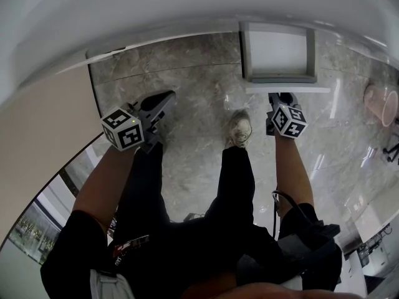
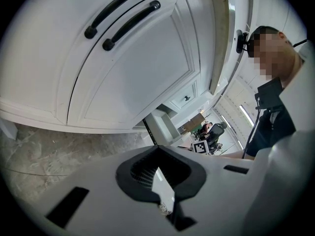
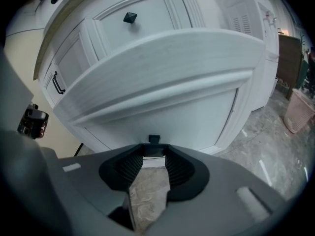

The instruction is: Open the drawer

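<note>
A white drawer point(image 1: 277, 78) stands pulled out from the white cabinet at the top of the head view. Its front panel point(image 3: 162, 68) fills the right gripper view. My right gripper point(image 1: 280, 96) sits just under the drawer's front edge. In the right gripper view its jaws point(image 3: 154, 147) are shut on the small black knob point(image 3: 154, 139) of the drawer front. My left gripper point(image 1: 166, 97) hangs to the left above the floor, away from the drawer. Its jaws point(image 2: 157, 151) meet at the tips with nothing between them.
Cabinet doors with two black bar handles point(image 2: 123, 14) face the left gripper. Above the pulled drawer is another drawer with a diamond knob point(image 3: 130, 17). A pink bin point(image 1: 381, 103) stands at the right on the marble floor. The person's shoe point(image 1: 239, 129) is between the grippers.
</note>
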`<state>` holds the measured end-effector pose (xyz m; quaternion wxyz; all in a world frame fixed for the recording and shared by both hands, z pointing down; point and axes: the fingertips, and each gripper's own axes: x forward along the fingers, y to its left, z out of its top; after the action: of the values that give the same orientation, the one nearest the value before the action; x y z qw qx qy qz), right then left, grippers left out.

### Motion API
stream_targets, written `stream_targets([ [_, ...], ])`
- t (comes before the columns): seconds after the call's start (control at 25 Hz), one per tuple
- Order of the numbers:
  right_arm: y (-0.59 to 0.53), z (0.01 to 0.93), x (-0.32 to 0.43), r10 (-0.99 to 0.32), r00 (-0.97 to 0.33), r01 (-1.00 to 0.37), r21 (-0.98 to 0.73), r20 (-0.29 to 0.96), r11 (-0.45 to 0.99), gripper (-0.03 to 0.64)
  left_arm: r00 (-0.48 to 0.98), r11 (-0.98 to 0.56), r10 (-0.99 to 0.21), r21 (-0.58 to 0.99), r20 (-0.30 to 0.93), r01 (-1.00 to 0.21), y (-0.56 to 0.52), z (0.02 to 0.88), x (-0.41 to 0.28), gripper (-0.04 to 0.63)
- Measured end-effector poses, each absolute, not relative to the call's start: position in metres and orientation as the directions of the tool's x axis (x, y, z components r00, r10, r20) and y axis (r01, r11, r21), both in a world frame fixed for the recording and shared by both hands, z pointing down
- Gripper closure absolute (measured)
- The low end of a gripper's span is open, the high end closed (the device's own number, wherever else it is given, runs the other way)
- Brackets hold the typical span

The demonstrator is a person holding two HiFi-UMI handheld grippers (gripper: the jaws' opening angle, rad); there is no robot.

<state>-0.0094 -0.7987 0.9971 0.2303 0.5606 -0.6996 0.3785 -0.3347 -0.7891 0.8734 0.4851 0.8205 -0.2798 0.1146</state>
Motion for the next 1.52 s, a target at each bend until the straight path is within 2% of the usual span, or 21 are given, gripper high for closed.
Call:
stream_targets([
  [0.76,-0.764,1.011,-0.006,-0.568,-0.244,-0.961,-0.274,0.786,0.033,0.480,0.826,-0.379,-0.338,0.738,0.452,-0.559,-0.790,0.874,-0.333,0.597],
  [1.12,-0.767,1.010,-0.011,-0.594,-0.336,-0.893,-0.447,0.731,-0.044,0.483,0.823,-0.370,-0.334,0.739,0.460,-0.563,-0.788,0.876,-0.338,0.597],
  [1.32,-0.769,0.993,-0.011,-0.612,-0.413,-0.840,-0.542,0.675,-0.032,0.483,0.826,-0.368,-0.326,0.743,0.459,-0.558,-0.786,0.876,-0.337,0.597],
  [1.52,-0.770,0.994,-0.015,-0.610,-0.434,-0.812,-0.581,0.664,-0.054,0.483,0.831,-0.372,-0.323,0.746,0.453,-0.552,-0.787,0.878,-0.335,0.597],
])
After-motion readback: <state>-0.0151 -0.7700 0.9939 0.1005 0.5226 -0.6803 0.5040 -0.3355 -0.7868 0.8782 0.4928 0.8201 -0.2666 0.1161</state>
